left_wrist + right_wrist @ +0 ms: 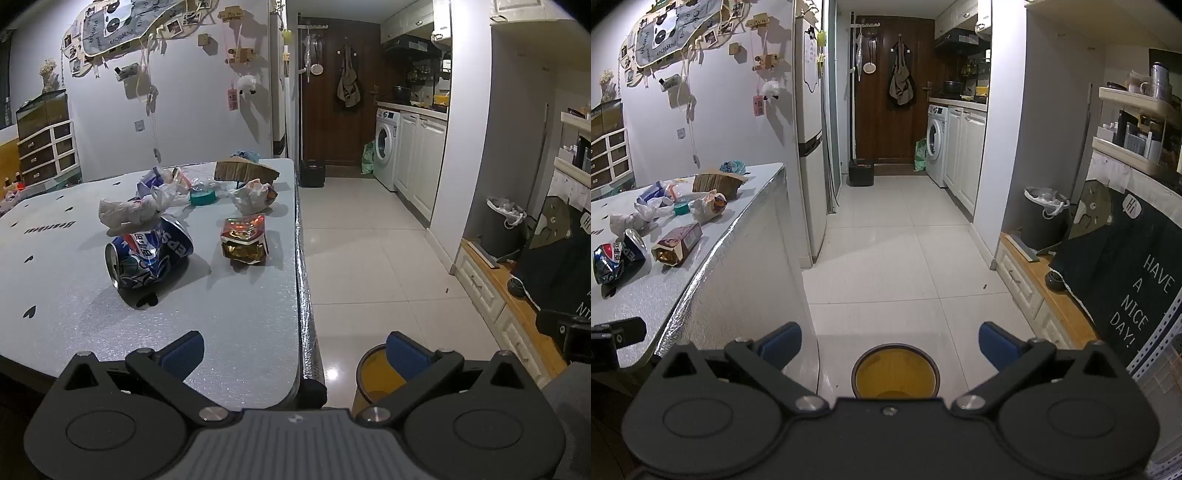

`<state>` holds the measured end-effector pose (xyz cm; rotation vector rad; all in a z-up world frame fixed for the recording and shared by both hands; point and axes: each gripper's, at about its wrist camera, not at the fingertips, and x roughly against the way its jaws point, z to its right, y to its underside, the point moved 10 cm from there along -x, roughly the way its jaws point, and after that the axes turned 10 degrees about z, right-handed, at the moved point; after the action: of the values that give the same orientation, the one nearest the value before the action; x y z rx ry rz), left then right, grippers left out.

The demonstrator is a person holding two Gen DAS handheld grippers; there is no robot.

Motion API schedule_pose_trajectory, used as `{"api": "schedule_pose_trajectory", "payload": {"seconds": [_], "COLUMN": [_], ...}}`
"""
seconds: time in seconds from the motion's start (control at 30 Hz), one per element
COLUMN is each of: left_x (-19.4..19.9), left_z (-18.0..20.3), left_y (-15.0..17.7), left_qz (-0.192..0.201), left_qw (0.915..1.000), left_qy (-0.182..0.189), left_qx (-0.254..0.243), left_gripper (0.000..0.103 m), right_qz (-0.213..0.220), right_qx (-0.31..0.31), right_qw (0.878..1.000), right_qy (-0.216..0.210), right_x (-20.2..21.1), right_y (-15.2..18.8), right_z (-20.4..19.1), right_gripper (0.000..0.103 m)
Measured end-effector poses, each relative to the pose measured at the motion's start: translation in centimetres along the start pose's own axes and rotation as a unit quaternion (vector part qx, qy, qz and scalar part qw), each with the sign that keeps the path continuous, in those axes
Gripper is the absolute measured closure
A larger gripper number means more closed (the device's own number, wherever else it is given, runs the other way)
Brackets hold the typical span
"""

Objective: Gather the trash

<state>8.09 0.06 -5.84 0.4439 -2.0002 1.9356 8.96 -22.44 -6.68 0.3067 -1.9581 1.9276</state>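
Observation:
A crushed blue Pepsi can (147, 254) lies on the grey table (221, 332), with a crumpled white tissue (125, 214) behind it. A torn snack carton (244, 242) lies to its right. Further back lie plastic bags (162, 188), a teal lid (203, 197), a wrapper ball (253, 195) and cardboard (243, 170). My left gripper (295, 354) is open and empty above the table's near corner. My right gripper (890, 345) is open and empty above a yellow bin (895, 373) on the floor. The can (617, 258) and carton (677, 243) also show in the right wrist view.
The yellow bin (373, 376) stands on the tiled floor beside the table's right edge. A fridge (810, 147) stands past the table. A grey lined bin (1045, 218) and low wooden cabinet (1045, 295) are at the right. A washing machine (936, 144) is further back.

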Motion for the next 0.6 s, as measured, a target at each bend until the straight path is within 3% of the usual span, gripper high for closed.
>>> {"api": "schedule_pose_trajectory", "payload": {"seconds": [0.6], "left_x": [-0.1], "left_z": [1.1], "left_y": [-0.2], "left_qz": [0.0], "left_qw": [0.9999], "left_qy": [0.01], "left_qx": [-0.002], "left_gripper": [0.0], "right_qz": [0.0], "right_qx": [-0.001], "right_qw": [1.0], "right_qy": [0.0], "right_x": [0.0], "right_y": [-0.1], "right_z": [0.4], "right_gripper": [0.0]}}
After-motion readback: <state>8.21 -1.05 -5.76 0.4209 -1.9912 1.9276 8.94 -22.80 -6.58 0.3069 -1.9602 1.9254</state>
